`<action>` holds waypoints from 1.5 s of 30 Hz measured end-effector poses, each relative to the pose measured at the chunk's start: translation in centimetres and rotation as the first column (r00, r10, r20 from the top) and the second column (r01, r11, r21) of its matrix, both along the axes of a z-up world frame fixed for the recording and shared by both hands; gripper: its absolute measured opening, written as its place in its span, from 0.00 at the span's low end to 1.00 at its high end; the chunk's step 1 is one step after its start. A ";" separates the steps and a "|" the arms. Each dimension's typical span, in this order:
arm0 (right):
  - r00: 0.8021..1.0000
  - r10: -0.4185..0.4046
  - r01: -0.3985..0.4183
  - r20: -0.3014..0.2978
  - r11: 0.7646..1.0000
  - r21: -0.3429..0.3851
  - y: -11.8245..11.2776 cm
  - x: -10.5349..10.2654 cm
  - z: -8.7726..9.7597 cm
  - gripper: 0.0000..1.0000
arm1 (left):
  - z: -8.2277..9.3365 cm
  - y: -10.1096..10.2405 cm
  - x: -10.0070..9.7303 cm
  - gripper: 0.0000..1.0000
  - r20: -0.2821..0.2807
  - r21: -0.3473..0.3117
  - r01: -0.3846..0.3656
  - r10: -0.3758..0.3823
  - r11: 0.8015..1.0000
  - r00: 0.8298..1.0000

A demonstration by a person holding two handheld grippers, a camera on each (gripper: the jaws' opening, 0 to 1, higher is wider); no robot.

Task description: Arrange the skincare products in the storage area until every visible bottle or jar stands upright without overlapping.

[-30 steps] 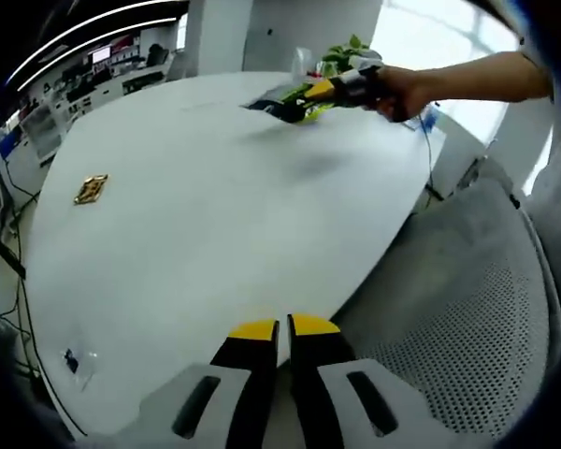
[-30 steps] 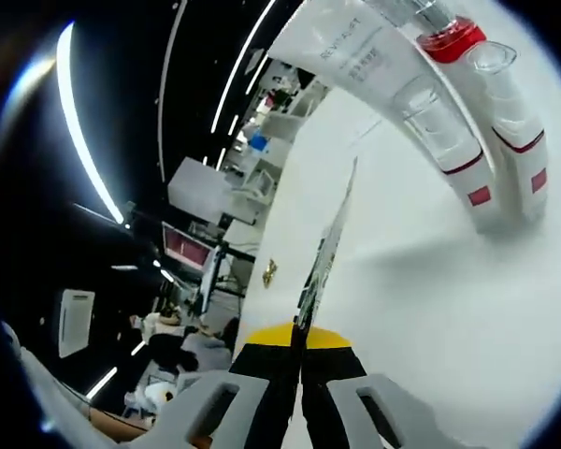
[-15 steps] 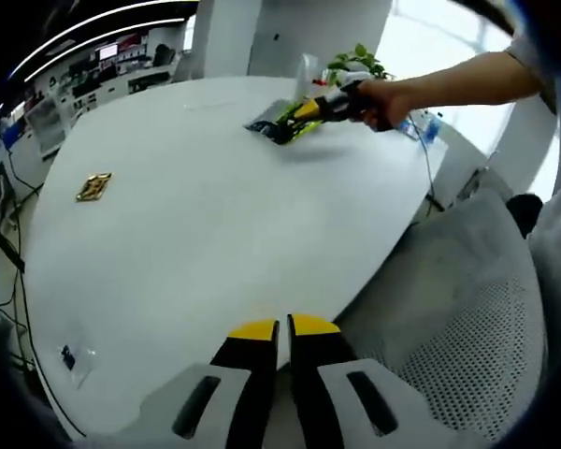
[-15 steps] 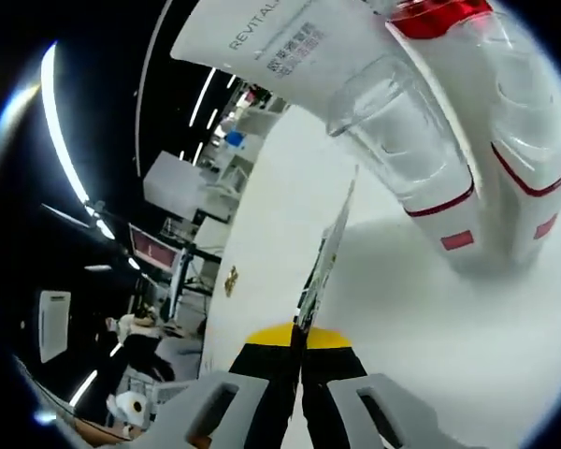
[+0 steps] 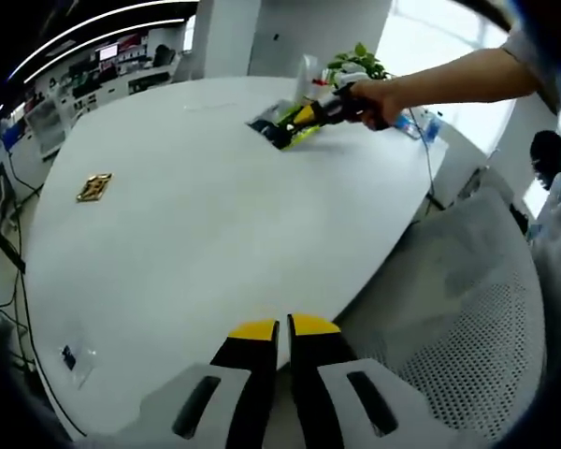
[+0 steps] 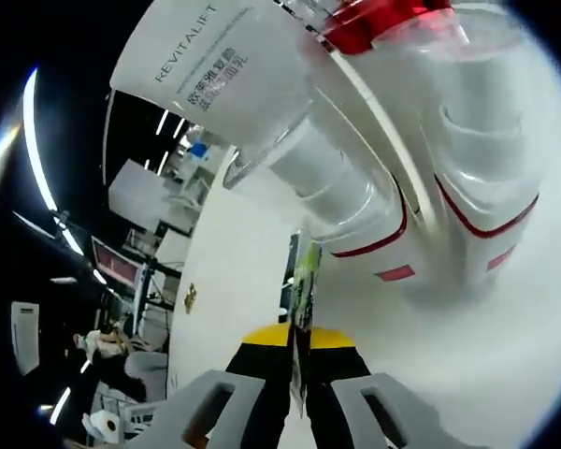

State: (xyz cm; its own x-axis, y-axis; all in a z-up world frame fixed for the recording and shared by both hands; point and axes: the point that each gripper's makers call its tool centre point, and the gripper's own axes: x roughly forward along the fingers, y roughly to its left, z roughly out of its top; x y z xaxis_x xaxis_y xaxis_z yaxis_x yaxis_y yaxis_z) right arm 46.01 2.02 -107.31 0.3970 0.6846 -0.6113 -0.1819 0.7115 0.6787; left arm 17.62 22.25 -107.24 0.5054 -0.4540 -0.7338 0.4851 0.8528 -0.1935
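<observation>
White red-banded bottles [image 6: 374,234] nearer, clear caps, upright

Large white oval table [image 5: 215,224], glossy top. Near its left edge lies a small gold-coloured flat item [image 5: 91,188], well apart from everything else. Close to the near-left rim, a small clear packet with a blue bit [image 5: 75,362]. At the far end stand white bottles with red bands [image 6: 402,243], close together, clear caps; a white tube marked REVITALIFT [image 6: 215,75] just beside them.
</observation>
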 end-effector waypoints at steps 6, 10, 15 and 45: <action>0.997 0.057 -0.051 0.049 0.991 -0.125 -0.8 0.6 -0.5 0.10 | 0.0 -0.1 -0.1 0.00 -0.004 -0.005 0.003 -0.003 1.000 1.000; 0.996 0.059 -0.047 0.065 0.984 -0.171 -1.5 0.8 -0.9 0.11 | -0.1 -0.1 -0.1 0.00 -0.009 -0.001 0.006 -0.006 1.000 1.000; 0.993 0.072 -0.045 0.098 0.967 -0.250 -2.9 1.2 -1.5 0.15 | -0.3 -0.1 -0.2 0.00 -0.014 0.003 0.008 -0.008 1.000 1.000; 0.899 0.388 -0.272 0.203 0.858 -0.437 -1.0 -0.5 -3.3 0.00 | -0.9 0.1 -0.5 0.00 -0.043 0.024 0.011 -0.010 1.000 0.999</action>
